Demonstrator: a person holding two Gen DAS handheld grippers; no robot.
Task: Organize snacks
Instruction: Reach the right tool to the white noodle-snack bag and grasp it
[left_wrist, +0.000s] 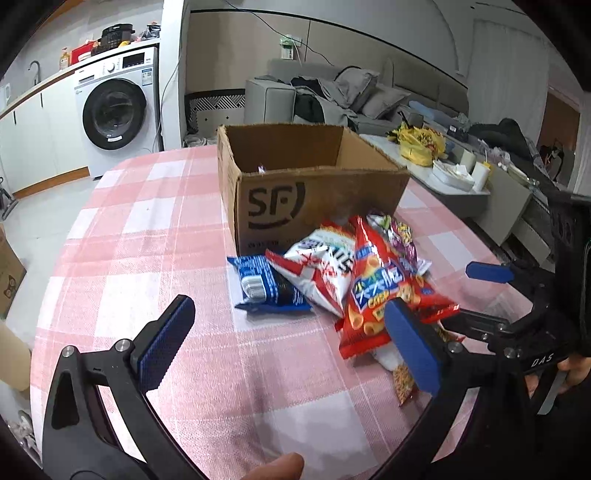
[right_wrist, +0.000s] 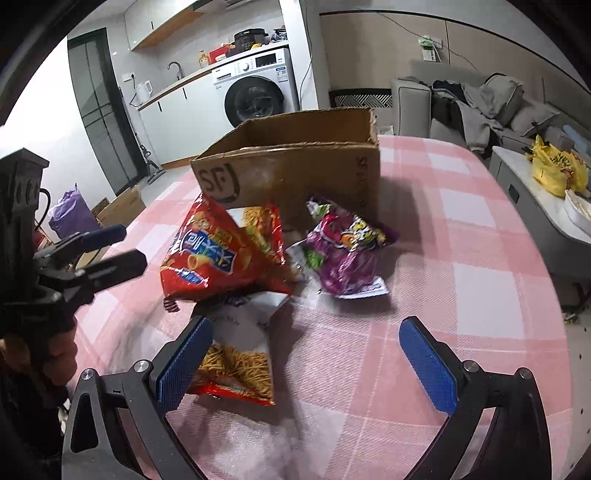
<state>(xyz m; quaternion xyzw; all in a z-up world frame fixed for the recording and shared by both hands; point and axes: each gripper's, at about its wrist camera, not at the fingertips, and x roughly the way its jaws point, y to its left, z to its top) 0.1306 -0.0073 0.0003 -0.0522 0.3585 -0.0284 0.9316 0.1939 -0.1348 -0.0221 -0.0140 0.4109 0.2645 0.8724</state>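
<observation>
1. The table under its pink checked cloth (left_wrist: 147, 236) is spread beneath both grippers and carries everything the task involves. It is judged to serve as the sorting surface.

2. The open cardboard box (left_wrist: 314, 199), marked SF, is stood ahead of both grippers, beyond the snack pile. Its top is open, so packets can be dropped in from above. Only a small scrap is seen inside, so the packing is judged barely begun.

3. The snack packets are heaped just in front of the box, touching its near wall, within short reach of either gripper.
   - The red ring-snack bag (left_wrist: 384, 291) lies ahead and to the right of the left gripper, leaning on the other bags.
   - The white and red bag (left_wrist: 325, 269) lies beside it.
   - The blue cookie pack (left_wrist: 266, 284) lies flat, nearest the left gripper's centre line.
   - The purple packet (right_wrist: 347, 251) lies ahead of the right gripper, slightly apart from the heap.
   - The noodle-snack bag (right_wrist: 236, 354) lies closest, touching or just behind the right gripper's left finger.

4. The left gripper (left_wrist: 291, 343) is held spread wide, empty, above the cloth. It is judged ready for a first pick.

5. The right gripper (right_wrist: 306, 358) is likewise spread wide and empty, low over the cloth.
</observation>
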